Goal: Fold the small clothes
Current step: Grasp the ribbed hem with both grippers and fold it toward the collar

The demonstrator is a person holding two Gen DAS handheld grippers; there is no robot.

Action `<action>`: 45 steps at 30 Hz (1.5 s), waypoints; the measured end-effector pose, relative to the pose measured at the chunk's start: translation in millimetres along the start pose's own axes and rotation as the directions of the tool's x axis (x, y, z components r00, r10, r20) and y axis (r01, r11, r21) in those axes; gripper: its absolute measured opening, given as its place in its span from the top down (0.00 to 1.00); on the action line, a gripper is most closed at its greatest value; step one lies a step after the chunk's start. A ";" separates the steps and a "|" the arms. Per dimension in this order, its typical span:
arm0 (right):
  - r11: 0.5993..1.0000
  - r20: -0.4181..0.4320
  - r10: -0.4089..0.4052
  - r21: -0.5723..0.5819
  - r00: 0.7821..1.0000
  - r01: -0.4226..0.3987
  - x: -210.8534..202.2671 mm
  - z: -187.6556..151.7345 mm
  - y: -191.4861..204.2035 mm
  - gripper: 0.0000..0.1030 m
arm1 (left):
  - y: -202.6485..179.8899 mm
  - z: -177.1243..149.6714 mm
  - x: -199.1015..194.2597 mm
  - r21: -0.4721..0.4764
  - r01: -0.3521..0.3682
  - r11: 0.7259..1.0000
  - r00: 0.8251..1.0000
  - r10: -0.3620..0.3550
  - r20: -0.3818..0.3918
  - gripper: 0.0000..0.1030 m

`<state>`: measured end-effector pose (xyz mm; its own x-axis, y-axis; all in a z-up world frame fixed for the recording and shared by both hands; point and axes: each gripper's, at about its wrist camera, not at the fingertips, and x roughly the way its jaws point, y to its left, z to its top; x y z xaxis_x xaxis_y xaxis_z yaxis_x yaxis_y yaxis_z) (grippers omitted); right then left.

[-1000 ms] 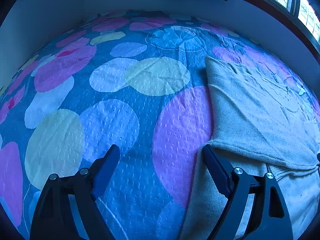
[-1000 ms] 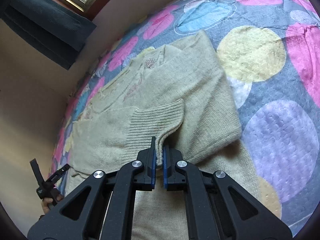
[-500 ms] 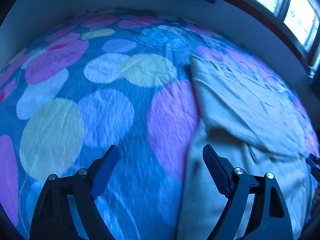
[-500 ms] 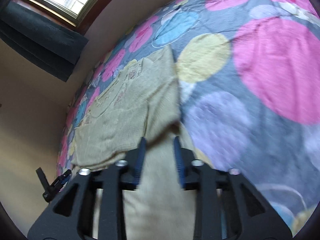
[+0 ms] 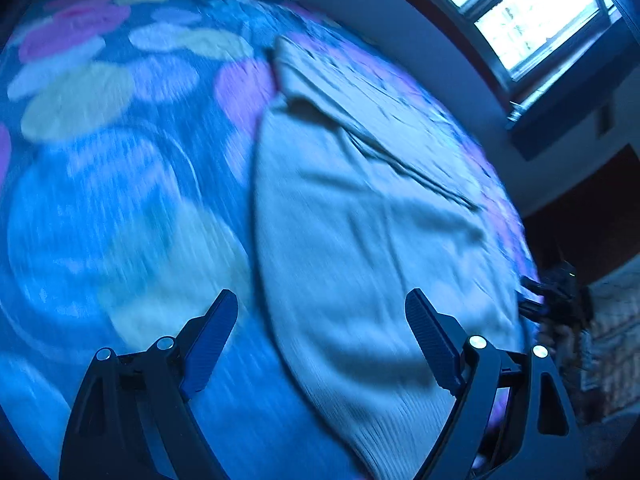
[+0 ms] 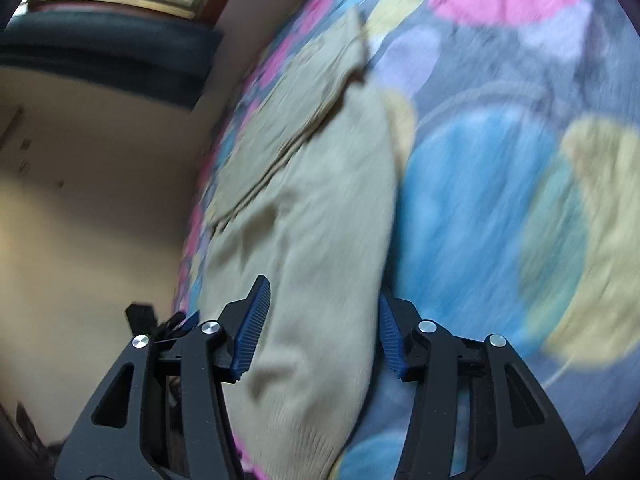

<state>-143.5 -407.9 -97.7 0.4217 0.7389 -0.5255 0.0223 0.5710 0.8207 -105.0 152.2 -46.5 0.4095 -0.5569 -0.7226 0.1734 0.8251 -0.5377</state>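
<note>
Both views motion-blurred. Left gripper (image 5: 320, 328) angled down over bed, fingers wide apart, nothing between pads. Beige knit sweater (image 5: 360, 216) lies flat on blue bedspread with pink, yellow, lilac circles (image 5: 120, 184), sleeves folded across body; its near hem just below left fingers, left edge between them. Right gripper (image 6: 320, 320) tilted down, fingers part-spread, just been opening, pads off cloth; sweater's lower part (image 6: 320, 216) lies beneath gap.

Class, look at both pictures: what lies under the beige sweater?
The sweater lies flat on a bedspread with coloured circles. The part of the bedspread beneath it is covered, so anything there cannot be seen.
</note>
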 end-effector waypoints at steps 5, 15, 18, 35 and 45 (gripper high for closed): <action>0.995 -0.095 0.063 -0.076 0.993 -0.071 10.5 -27.9 18.9 0.49 | -14.1 -23.5 -3.0 0.020 0.055 0.998 0.998 -0.055 -0.012 0.18; 0.972 -0.204 0.141 -0.159 0.969 -0.175 27.6 -54.0 49.5 0.42 | -17.2 -47.2 -4.9 -0.075 0.220 0.973 0.973 -0.224 -0.048 0.18; 0.969 -0.212 0.143 -0.168 0.967 -0.180 35.0 -56.1 55.9 0.42 | -27.6 -54.4 -2.0 -0.061 0.234 0.970 0.970 -0.237 -0.059 0.18; 0.973 -0.256 0.071 -0.197 0.964 -0.123 26.6 -90.6 51.5 0.91 | -63.7 -67.9 19.5 0.108 0.045 0.993 0.997 -0.037 -0.071 0.84; 0.941 -0.174 0.276 -0.152 0.945 -0.302 -7.6 -84.5 60.7 0.96 | -44.1 -40.1 -23.5 -0.055 0.274 0.960 0.960 -0.270 0.075 0.96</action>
<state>-221.9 -348.5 -62.9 0.2471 0.9182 -0.3097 -0.2448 0.3684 0.8969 -158.3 125.1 -23.2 0.4135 -0.7501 -0.5162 0.2293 0.6344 -0.7382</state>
